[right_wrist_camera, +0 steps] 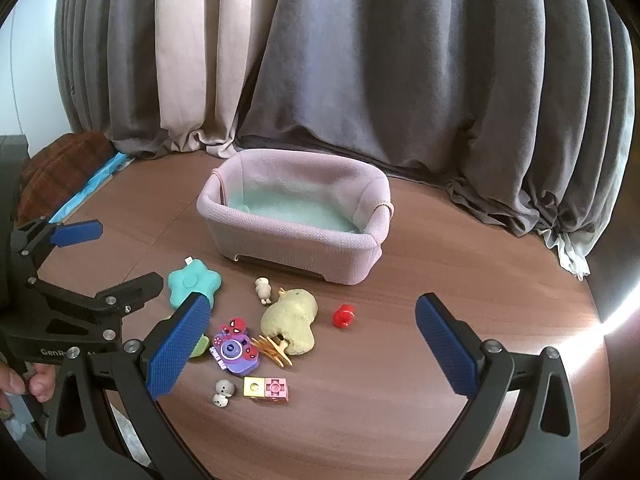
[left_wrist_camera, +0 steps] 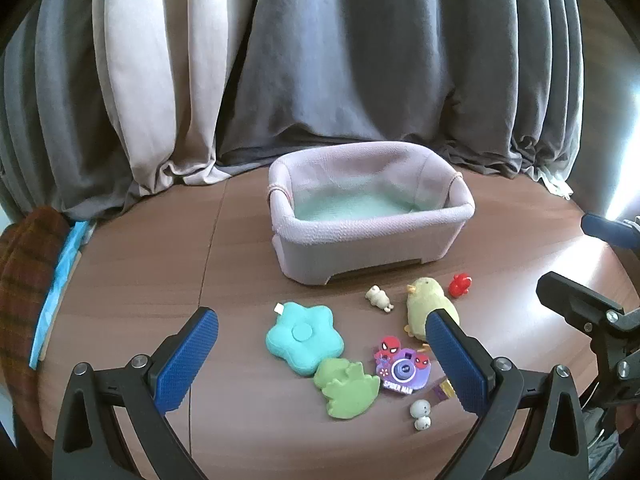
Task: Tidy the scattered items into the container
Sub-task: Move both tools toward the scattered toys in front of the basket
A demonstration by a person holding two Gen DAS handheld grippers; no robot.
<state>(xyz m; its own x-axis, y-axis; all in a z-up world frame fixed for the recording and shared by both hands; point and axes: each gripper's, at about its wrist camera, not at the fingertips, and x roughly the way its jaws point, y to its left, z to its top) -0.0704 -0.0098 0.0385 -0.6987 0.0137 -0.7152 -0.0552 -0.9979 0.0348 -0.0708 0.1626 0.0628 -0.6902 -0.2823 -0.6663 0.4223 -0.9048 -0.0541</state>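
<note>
A round wooden table (left_wrist_camera: 140, 280) stands in front of grey and cream curtains (left_wrist_camera: 320, 60). Toward its back sits the container, a pink fabric basket (left_wrist_camera: 360, 236) with a pale green lining, and nothing shows inside it.

The scattered toys lie on the table in front of the basket. A teal star-shaped cushion (left_wrist_camera: 304, 336) lies to the left, touching a green soft toy (left_wrist_camera: 346, 386) nearer the camera. Beside that is a purple Spider-Man toy camera (left_wrist_camera: 402, 368). A yellow-green plush bird (left_wrist_camera: 428, 306) rests to the right of the star, with a small beige figure (left_wrist_camera: 378, 297) between it and the basket. A small red toy (left_wrist_camera: 460, 285) lies just right of the bird. A little grey-white figure (left_wrist_camera: 421, 414) lies nearest the front, and in the right wrist view a yellow and pink block (right_wrist_camera: 267, 389) sits beside it.

The left gripper (left_wrist_camera: 320, 356) hangs above the toys with its blue-padded fingers spread wide, grasping nothing. The right gripper (right_wrist_camera: 312, 344) is likewise released, fingers far apart and empty, over the bird and the red toy. In the right wrist view a hand (right_wrist_camera: 24, 380) grips the left gripper's handle at the lower left edge.
</note>
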